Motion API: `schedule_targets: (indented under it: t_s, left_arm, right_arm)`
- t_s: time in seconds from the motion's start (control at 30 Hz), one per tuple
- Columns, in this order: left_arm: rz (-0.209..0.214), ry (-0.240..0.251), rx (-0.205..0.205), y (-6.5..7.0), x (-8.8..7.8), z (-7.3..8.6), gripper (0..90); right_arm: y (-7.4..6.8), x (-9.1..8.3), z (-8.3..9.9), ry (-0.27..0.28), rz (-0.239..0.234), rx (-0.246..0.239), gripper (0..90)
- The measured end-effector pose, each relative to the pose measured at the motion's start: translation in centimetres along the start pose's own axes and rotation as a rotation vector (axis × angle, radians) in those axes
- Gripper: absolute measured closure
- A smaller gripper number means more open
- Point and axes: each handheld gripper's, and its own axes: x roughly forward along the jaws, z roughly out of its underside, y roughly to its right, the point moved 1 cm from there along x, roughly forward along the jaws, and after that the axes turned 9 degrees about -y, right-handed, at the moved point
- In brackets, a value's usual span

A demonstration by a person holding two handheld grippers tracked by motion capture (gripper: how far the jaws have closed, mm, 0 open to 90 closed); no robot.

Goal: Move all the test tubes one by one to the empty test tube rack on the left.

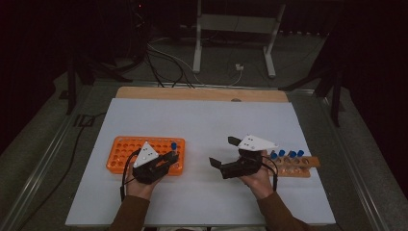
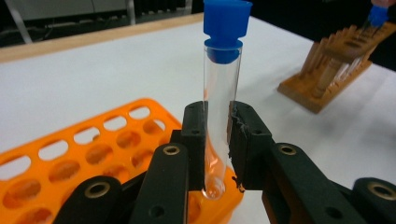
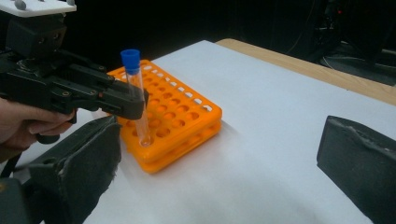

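A clear test tube [image 2: 218, 116] with a blue cap [image 2: 226, 28] is clamped upright between the jaws of the left hand-held gripper [image 2: 217, 144], low on the glass. In the right gripper view its rounded bottom is seen at a hole near the right end of the orange rack [image 3: 180, 119], probably just entering it; the exact depth cannot be read. The orange rack lies toward the front-left of the white surface [image 1: 202, 120], the tube at its right end. The right hand-held gripper [image 1: 222, 153] is held with jaws spread wide and nothing between them, near the front edge, just left of the wooden rack [image 1: 302, 167], where more blue-capped tubes [image 1: 286, 154] are left standing.

The step in hand is judged to be seating the tube in the orange rack. For a clean result, the tube should be kept vertical and centred over one hole before being lowered, so that the glass is not scraped on the rim. The grip should be released only once the bottom is supported, and the jaws drawn straight back, clear of the cap. The rack is light and could be nudged if pushed sideways.
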Motion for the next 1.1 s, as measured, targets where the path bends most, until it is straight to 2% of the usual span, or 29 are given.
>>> schedule_targets:
  t_s: [0.1, 0.2, 0.33, 0.47, 0.57, 0.93, 1.1]
  left_arm:
    - [-0.004, -0.039, 0.008, 0.2, 0.3, 0.4, 77.5]
    - [-0.021, -0.091, 0.044, 0.4, 0.8, 0.6, 77.5]
    - [-0.03, -0.114, 0.075, 0.6, 1.1, 0.6, 77.6]
    - [-0.044, -0.138, 0.089, 0.7, 1.3, 0.7, 77.8]
    - [-0.06, -0.178, 0.112, 0.9, 1.7, 0.8, 77.8]
    - [-0.056, -0.177, 0.098, 0.9, 1.6, 0.8, 77.4]
    - [-0.047, -0.156, 0.092, 1.0, 1.5, 0.7, 66.5]
  right_arm:
    - [0.1, 0.0, 0.4, -0.008, 0.001, 0.003, 0.0]
    - [0.1, 0.1, 0.6, -0.016, 0.003, 0.003, 0.0]
    - [0.0, 0.2, 0.7, -0.021, -0.001, 0.0, 0.0]
    - [0.0, 0.3, 0.7, -0.025, -0.001, -0.007, 0.0]
    - [0.0, 0.3, 0.8, -0.026, -0.001, -0.006, 0.0]
    - [-0.1, 0.5, 0.9, -0.03, -0.006, -0.01, 0.0]
    - [-0.1, 0.5, 0.9, -0.032, -0.006, -0.008, 0.0]
